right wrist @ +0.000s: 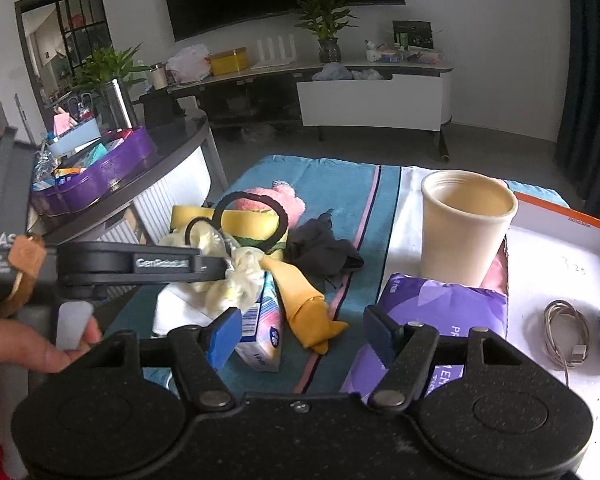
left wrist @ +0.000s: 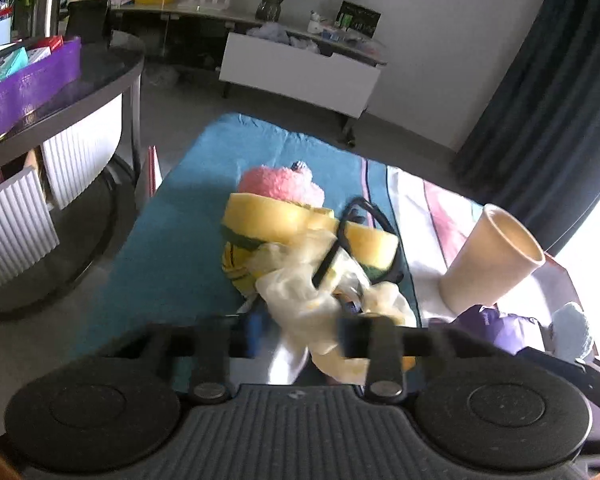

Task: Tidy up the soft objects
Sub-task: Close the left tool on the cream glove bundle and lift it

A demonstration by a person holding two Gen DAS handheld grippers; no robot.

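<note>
Left gripper (left wrist: pixel 300 320) jaws clenched on the cream crumpled cloth (left wrist: pixel 300 288) in the soft pile mid-way along the teal towel (left wrist: pixel 172 232); yellow sponge (left wrist: pixel 268 220) and pink plush (left wrist: pixel 278 184) just behind it; right gripper (right wrist: pixel 300 334) jaws released, holding nothing, above the towel's near edge; beige cup (right wrist: pixel 466 224) on the white sheet toward the right edge

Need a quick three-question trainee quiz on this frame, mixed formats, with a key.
1. True or false: the right gripper is open and holds nothing.
2. What is the left gripper clamped on? A: cream cloth. B: black hair band. C: cup.
3. What colour is the towel under the pile?
Key: 1 true; 2 A; 3 teal.
</note>
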